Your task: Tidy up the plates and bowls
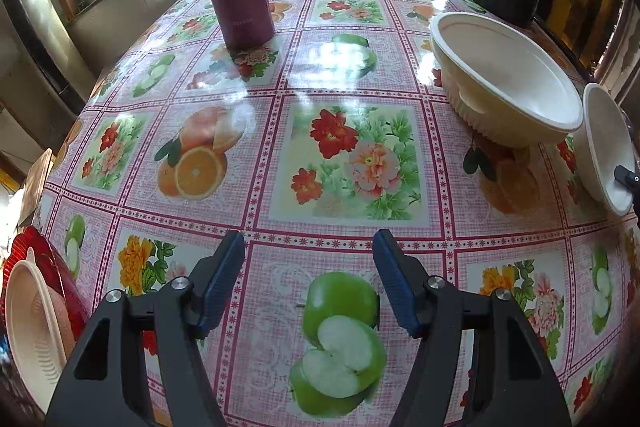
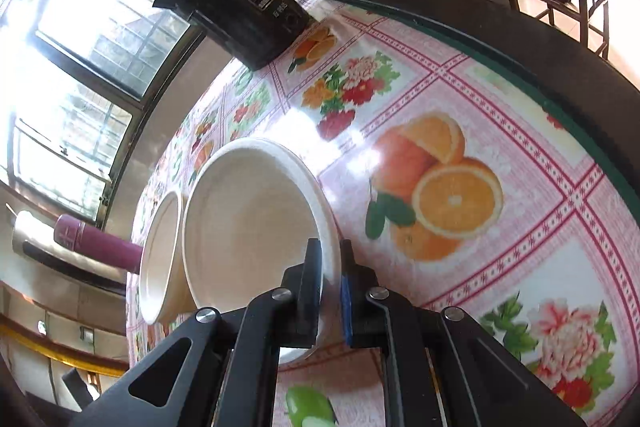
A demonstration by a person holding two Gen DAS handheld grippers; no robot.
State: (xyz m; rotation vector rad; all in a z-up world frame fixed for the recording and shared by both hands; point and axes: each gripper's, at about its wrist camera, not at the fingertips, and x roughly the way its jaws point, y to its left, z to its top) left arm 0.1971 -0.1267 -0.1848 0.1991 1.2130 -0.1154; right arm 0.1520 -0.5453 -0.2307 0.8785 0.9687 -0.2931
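Bowl [image 2: 248,227] rim pinched in closed right gripper [image 2: 331,255]; left gripper [image 1: 309,247] open, empty, well apart.

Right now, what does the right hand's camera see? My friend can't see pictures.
The right gripper pinches the rim of a white bowl, tilted above a fruit-and-flower tablecloth. Another white bowl sits just behind it, with a black kettle near the window.
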